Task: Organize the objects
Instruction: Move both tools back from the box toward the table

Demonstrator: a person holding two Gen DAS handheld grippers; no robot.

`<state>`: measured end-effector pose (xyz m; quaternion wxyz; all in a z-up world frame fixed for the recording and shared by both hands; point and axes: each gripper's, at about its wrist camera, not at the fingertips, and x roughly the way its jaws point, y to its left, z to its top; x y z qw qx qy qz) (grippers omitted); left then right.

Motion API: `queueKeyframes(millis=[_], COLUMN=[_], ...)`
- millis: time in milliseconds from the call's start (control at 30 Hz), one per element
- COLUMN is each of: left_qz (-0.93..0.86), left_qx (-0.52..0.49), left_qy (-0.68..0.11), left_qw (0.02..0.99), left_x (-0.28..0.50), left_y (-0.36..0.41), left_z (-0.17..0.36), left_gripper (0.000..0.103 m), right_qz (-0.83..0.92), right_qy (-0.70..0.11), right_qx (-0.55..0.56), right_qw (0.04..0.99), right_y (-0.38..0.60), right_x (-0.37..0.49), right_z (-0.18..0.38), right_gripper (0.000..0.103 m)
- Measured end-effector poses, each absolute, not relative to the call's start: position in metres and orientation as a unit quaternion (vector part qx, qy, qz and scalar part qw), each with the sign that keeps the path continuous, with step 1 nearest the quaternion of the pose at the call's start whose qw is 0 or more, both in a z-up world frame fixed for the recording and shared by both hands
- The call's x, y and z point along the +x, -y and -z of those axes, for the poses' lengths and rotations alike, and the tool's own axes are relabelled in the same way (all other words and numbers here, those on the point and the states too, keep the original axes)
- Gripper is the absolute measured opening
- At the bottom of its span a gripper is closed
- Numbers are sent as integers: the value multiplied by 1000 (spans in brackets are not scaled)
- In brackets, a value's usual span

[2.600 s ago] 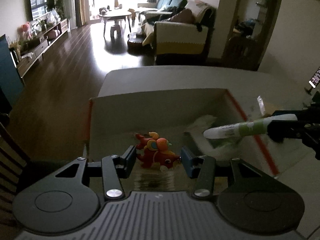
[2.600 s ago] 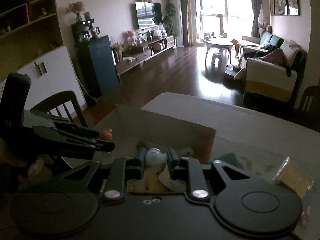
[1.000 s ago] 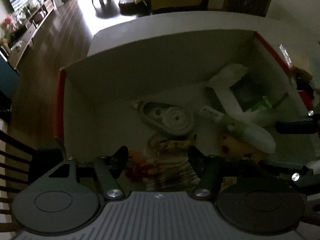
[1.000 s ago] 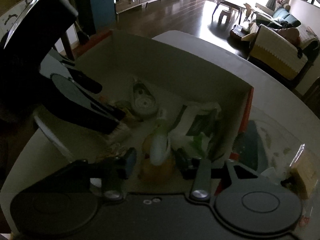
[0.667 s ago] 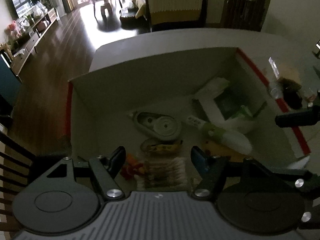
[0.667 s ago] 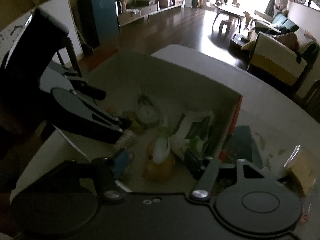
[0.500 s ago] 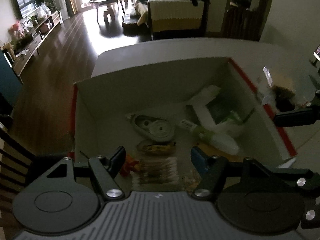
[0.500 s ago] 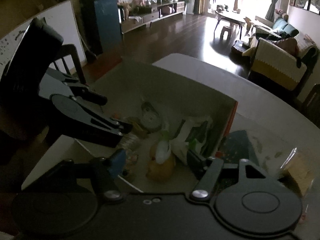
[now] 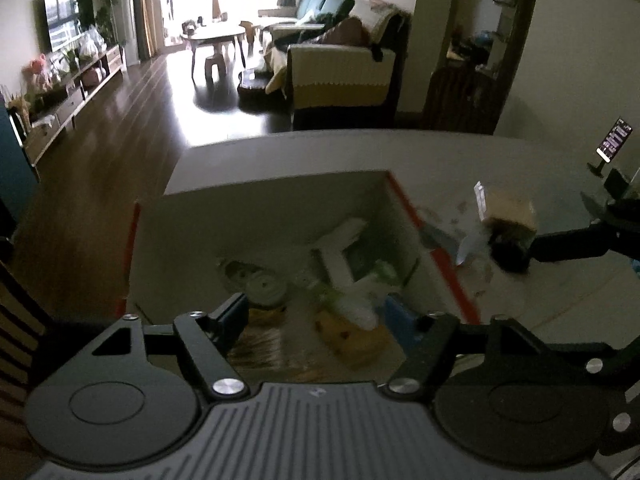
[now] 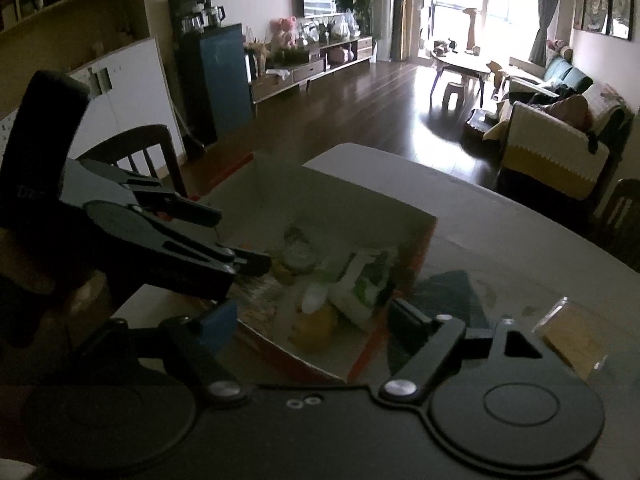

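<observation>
Both grippers have risen out of the cardboard box (image 9: 256, 220) since 1 second ago. Now the left gripper (image 9: 320, 320) hovers over its near edge, jaws wide apart and empty; the right gripper (image 10: 312, 320) hangs likewise, jaws spread, holding nothing. Below them, inside the box, lie the white-and-green tube (image 9: 356, 304), a correction-tape dispenser (image 9: 260, 288) and a yellow toy (image 10: 312, 330).

Both wrist cameras look forward and down over their own fingers, close above the cardboard box (image 9: 256, 216) on the table (image 10: 520, 232). The box (image 10: 340, 196), sofa and television appear in both views.
</observation>
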<state>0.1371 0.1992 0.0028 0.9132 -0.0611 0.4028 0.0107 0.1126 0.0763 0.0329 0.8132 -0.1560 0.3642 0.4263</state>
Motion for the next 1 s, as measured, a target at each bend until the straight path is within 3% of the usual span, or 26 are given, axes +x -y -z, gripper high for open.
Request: queueKeyframes(millis=[367, 1000], left_qz=[-4, 44], left_qx=[-52, -46], left_qy=[-376, -397], left_qw=[925, 916], left_x=[139, 188], left_y=[-137, -14], left_z=[-16, 16], left_gripper=[82, 85], right_qz=[-410, -314], right_qy=[-360, -394], right_qx=[-123, -77], right_qw=[829, 860], right_y=[2, 148], right_x=[125, 181], right_z=[-36, 0], right_gripper=[101, 102])
